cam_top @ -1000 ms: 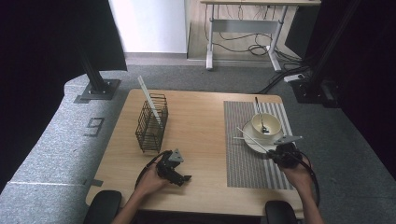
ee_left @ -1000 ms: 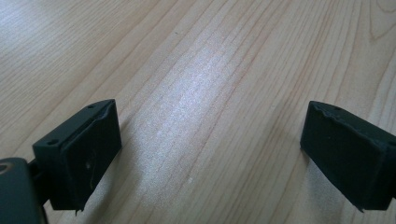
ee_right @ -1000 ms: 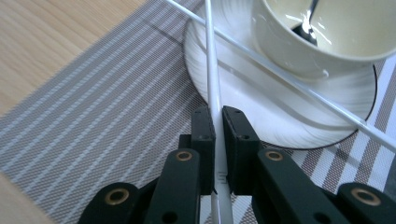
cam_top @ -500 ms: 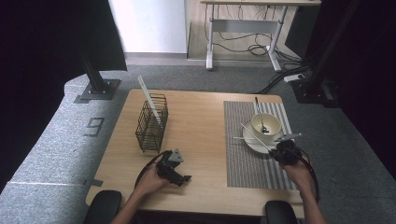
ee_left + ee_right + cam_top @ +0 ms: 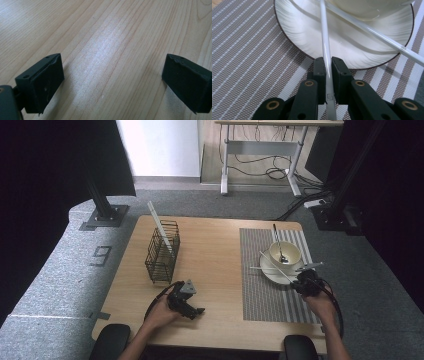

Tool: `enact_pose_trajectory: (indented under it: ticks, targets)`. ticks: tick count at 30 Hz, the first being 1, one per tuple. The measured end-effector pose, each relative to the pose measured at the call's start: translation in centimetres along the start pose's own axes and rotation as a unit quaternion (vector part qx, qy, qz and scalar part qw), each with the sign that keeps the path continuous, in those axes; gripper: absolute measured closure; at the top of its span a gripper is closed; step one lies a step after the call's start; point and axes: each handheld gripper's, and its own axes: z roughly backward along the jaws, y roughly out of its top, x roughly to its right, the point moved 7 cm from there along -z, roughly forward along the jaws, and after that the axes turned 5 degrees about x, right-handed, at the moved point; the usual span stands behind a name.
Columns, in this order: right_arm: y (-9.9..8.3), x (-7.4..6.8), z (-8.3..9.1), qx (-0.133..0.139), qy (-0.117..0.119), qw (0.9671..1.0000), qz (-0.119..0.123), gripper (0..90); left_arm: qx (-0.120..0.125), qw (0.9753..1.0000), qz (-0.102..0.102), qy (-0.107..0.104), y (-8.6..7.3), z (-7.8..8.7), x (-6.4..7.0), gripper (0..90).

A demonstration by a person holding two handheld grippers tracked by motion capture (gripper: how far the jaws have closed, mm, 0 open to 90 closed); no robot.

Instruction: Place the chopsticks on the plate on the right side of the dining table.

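Right gripper [image 5: 327,68]: since 1 s earlier it had edged toward the plate [image 5: 294,32], and its jaws were pinched on a white chopstick [image 5: 324,37] whose far end lay on the plate rim, crossing a 2nd chopstick [image 5: 372,30]. Judged: grasp secured, lift toward the wire basket [image 5: 161,254] pending.
Left gripper [image 5: 110,80]: unmoved, jaws spread, empty, low over bare wood.
Bowl [image 5: 285,254]: on plate, spoon [image 5: 278,241] inside.
Surface: wooden tabletop [image 5: 215,250], striped placemat [image 5: 262,290].
Room: grey carpet, dark curtains, a desk beyond.
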Motion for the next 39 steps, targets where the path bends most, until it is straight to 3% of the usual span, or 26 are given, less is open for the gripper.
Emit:
enact_pose_trajectory:
  ticks: [9, 17, 22, 29, 39]
  targets:
    - [-0.6, 1.0, -0.3, -0.007, -0.019, 0.9997, -0.014, 72.7, 0.0, 1.0, 0.0, 0.0, 0.0, 0.0, 0.0, 3.8]
    - [-0.9, 1.9, -0.2, -0.003, -0.045, 0.9985, -0.03, 51.4, -0.001, 1.0, -0.001, -0.001, 0.0, 0.0, 0.0, 3.7]
    - [-1.2, 2.2, -0.1, -0.014, -0.06, 0.9964, -0.058, 40.8, 0.0, 1.0, 0.0, -0.001, 0.0, 0.0, 0.0, 3.7]
    - [-0.8, 2.4, -0.2, 0.01, -0.077, 0.9916, -0.103, 38.9, 0.0, 1.0, -0.001, -0.001, 0.0, 0.0, 0.0, 3.3]
    - [-0.6, 2.9, -0.2, 0.012, -0.106, 0.9882, -0.11, 37.5, -0.001, 1.0, -0.001, -0.001, 0.0, 0.0, 0.0, 3.3]
